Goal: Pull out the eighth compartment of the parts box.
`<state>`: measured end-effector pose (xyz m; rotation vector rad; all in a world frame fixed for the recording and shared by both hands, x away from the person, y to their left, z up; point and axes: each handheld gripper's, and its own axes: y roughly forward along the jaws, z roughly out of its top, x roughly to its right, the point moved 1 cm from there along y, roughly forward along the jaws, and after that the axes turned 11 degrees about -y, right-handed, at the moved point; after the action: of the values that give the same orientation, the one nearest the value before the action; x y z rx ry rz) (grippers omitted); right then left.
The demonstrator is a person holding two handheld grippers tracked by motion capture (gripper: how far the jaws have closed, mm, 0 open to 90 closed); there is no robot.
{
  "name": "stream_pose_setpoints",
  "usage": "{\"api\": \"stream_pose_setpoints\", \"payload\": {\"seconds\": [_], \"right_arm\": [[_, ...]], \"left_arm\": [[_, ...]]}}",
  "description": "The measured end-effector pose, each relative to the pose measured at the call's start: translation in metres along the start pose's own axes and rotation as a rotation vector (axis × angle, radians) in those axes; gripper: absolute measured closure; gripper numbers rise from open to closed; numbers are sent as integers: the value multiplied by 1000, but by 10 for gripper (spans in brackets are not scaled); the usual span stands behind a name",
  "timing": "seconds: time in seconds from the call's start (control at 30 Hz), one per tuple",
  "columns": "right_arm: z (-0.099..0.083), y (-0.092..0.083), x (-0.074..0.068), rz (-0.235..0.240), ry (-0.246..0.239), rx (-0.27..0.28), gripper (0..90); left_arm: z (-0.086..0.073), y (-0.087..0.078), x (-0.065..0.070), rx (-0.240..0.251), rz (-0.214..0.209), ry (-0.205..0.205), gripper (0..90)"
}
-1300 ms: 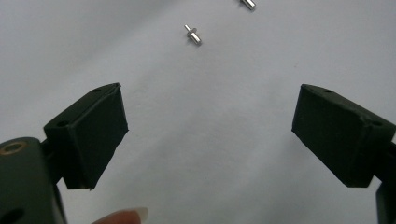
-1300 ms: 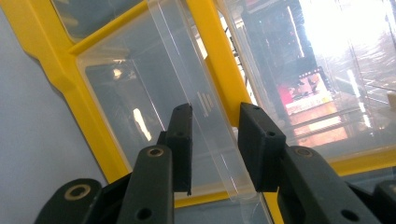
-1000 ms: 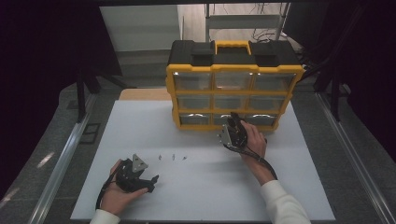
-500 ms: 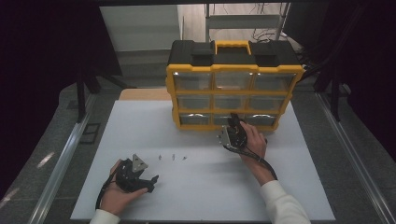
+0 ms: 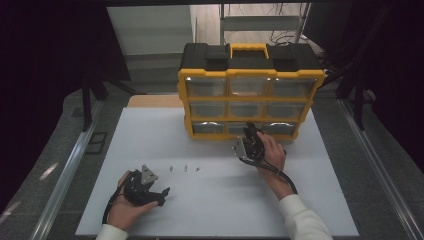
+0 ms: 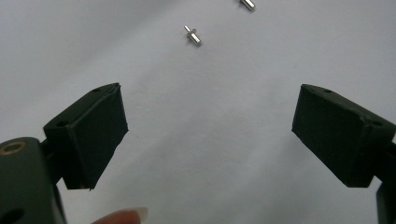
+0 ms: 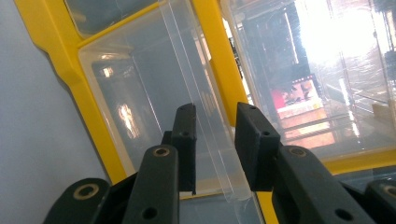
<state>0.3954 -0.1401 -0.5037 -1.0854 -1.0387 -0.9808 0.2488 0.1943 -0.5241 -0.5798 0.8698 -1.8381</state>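
A yellow and black organiser point(image 5: 250, 60) with clear drawers stands at the back of the white table point(image 5: 215, 200). My right gripper point(image 5: 250, 131) is at its bottom middle drawer point(image 5: 239, 128). In the right gripper view the jaws point(image 7: 215, 135) stand either side of that clear drawer's handle lip point(image 7: 219, 154) and are shut on it. My left gripper point(image 5: 159, 182) rests low over the table at the front left. It is open, with bare table between its jaws point(image 6: 208, 135). Three small metal pins point(image 5: 185, 168) lie in a row just beyond it, and the left gripper view shows the nearest pin point(image 6: 192, 36).
The yellow frame point(image 7: 215, 56) divides the drawers beside the one I hold. Metal rails point(image 5: 70, 170) run along both sides of the table. A fingertip point(image 6: 123, 215) shows at the bottom of the left gripper view.
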Motion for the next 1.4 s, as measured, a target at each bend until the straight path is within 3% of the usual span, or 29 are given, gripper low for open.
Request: {"api": "stream_pose_setpoints", "payload": {"seconds": [1.4], "right_arm": [[1, -23, -3, 7, -6, -5, 694]], "left_arm": [[0, -3, -1, 10, -4, -2, 104]]}}
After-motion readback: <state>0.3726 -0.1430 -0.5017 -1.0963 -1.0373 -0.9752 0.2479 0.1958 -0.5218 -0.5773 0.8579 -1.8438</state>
